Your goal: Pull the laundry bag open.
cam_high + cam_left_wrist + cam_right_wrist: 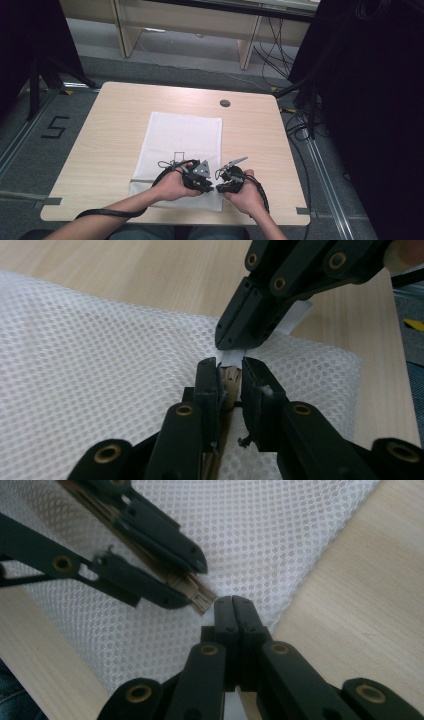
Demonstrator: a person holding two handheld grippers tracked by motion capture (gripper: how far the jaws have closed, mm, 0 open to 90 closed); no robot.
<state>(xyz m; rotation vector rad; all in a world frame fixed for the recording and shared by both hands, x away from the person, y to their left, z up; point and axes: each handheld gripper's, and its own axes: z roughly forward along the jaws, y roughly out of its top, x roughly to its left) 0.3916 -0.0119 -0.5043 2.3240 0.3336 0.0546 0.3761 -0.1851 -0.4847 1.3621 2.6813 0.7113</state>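
The white mesh laundry bag (179,150) lies flat on the pale wooden table (100,135), its long axis running away from the person, and both tools meet at its near right corner. There the right gripper (234,601) has its jaws fully together, and in the left gripper view they pinch a small white fabric tab (296,317) at the bag's edge. The left gripper (230,371) faces it tip to tip, jaws standing a narrow gap apart with a small tan piece (230,382) between them (most likely the zip's pull, though it is too small to say for sure). Whether the pads already press on that piece I cannot tell.

What the next move turns on, I judge, is direction: the tab lies just beyond the left jaws, nearly touching them, so the zip line runs from the right gripper's anchor back along the bag's near edge towards the left hand (172,185). The left hand is the one placed to draw along that line while the right keeps the corner pinned.
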